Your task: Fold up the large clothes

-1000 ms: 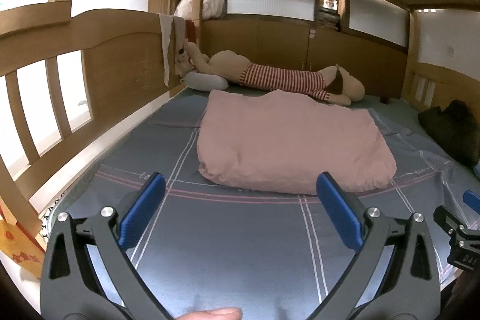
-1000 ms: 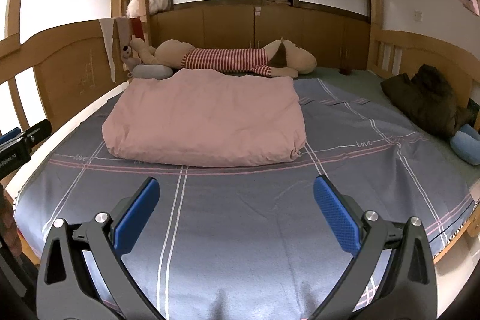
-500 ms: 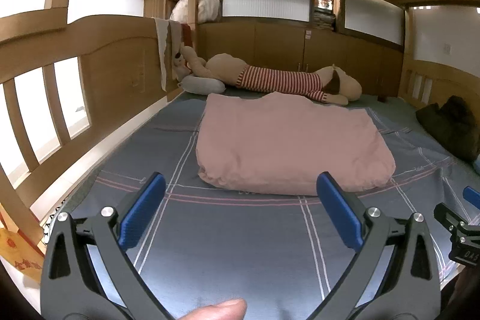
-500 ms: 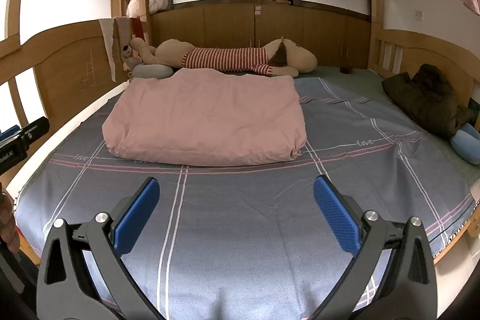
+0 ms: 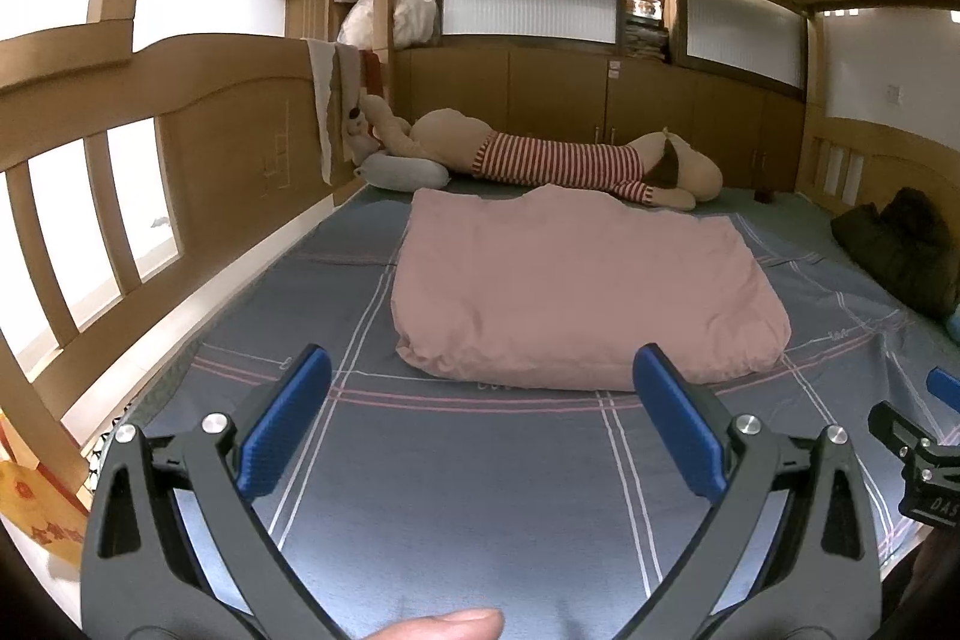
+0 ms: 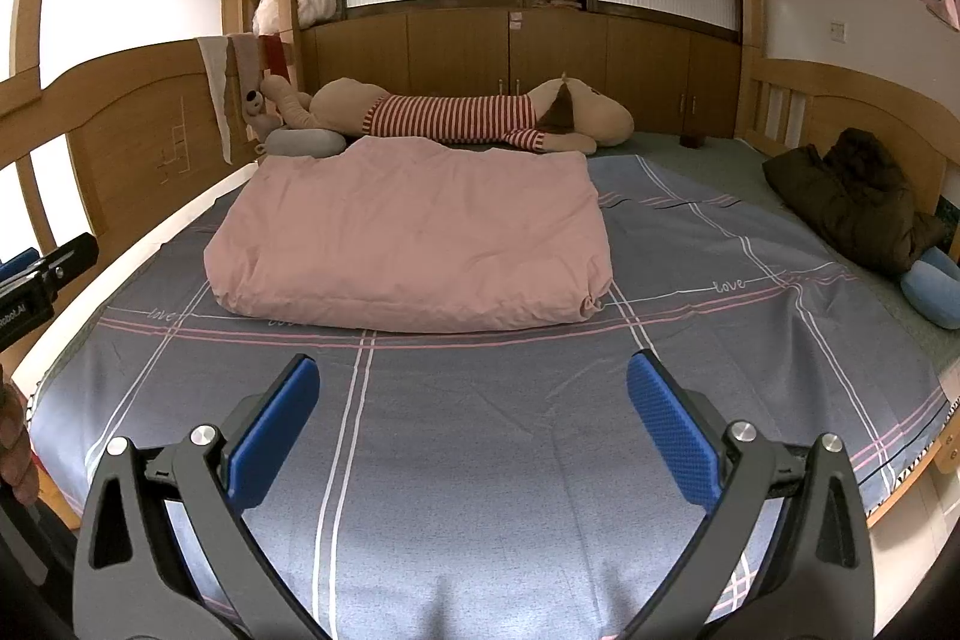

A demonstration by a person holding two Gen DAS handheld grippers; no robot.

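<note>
A pink quilt (image 5: 576,280) (image 6: 414,238) lies folded into a thick rectangle in the middle of the bed, on a grey-blue striped sheet (image 5: 480,490) (image 6: 480,430). My left gripper (image 5: 480,424) hovers open over the near part of the sheet, short of the quilt's front edge, with nothing between its blue pads (image 5: 282,430). My right gripper (image 6: 471,418) is open too, empty, above the sheet in front of the quilt. A dark jacket (image 5: 900,250) (image 6: 858,202) lies crumpled at the bed's right side. The other gripper shows at each view's edge.
A long plush dog in a striped shirt (image 5: 558,160) (image 6: 462,115) lies along the far headboard. Wooden rails (image 5: 120,196) border the left side and a wooden panel (image 6: 852,112) the right. A small grey pillow (image 6: 306,141) sits at the back left, a blue cushion (image 6: 936,286) at right.
The left view has tilted up slightly and eased back from the quilt. The right view is nearly still. Both grippers stay open.
</note>
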